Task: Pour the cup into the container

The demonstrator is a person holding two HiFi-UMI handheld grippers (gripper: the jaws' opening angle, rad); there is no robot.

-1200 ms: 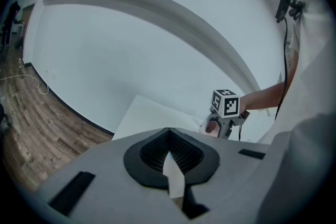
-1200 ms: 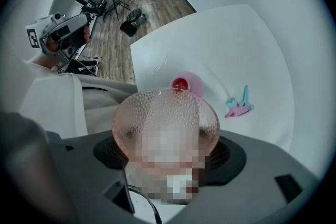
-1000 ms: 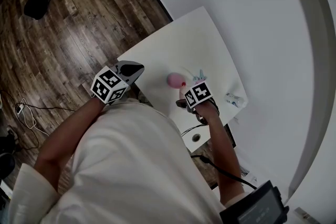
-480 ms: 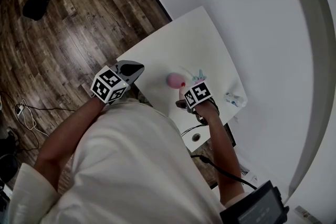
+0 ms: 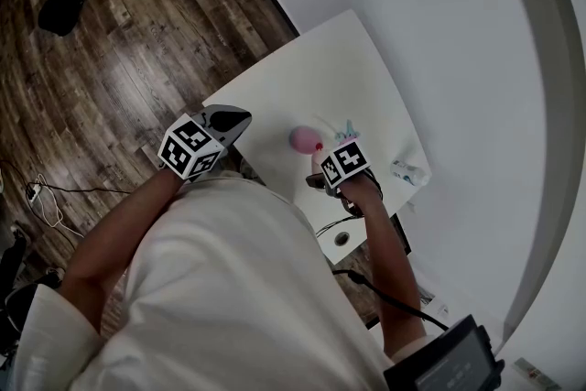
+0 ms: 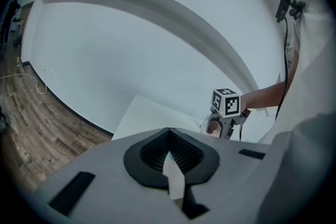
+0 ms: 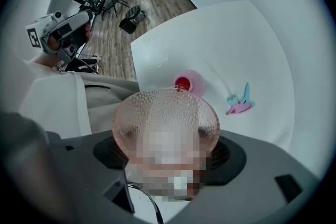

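Pointing down at the white worktop point(image 5: 311, 73), the right hand-held gripper point(image 7: 168, 147) is seen with its jaws spread wide and pressed on either side of a pink dimpled cup point(image 7: 165, 110). The cup is held off the worktop, its wide rim turned toward the container point(image 7: 188, 83). In the right gripper view the rim is placed just short of the container; whether the two touch cannot be told. What the cup holds cannot be made out.

The container is pink with something red inside. It stands on the worktop near the person's edge, just beyond the right hand-held gripper point(image 5: 331, 168) in the head view, where it is marked as container point(image 5: 305, 139).

A pink-and-blue clip point(image 7: 240, 103) is noted lying on the worktop close to the container, on the right side; it is also seen in the head view point(image 5: 347, 132). A small pale object point(image 5: 407, 171) is noted near the worktop's right edge; its kind cannot be told.

The left hand-held gripper point(image 6: 169, 157) is closed, pads together, with nothing between them. It is held by the worktop's left corner point(image 5: 233, 119), well apart from cup and container.

A dark wood floor point(image 5: 119, 59) is seen to the left of the worktop.
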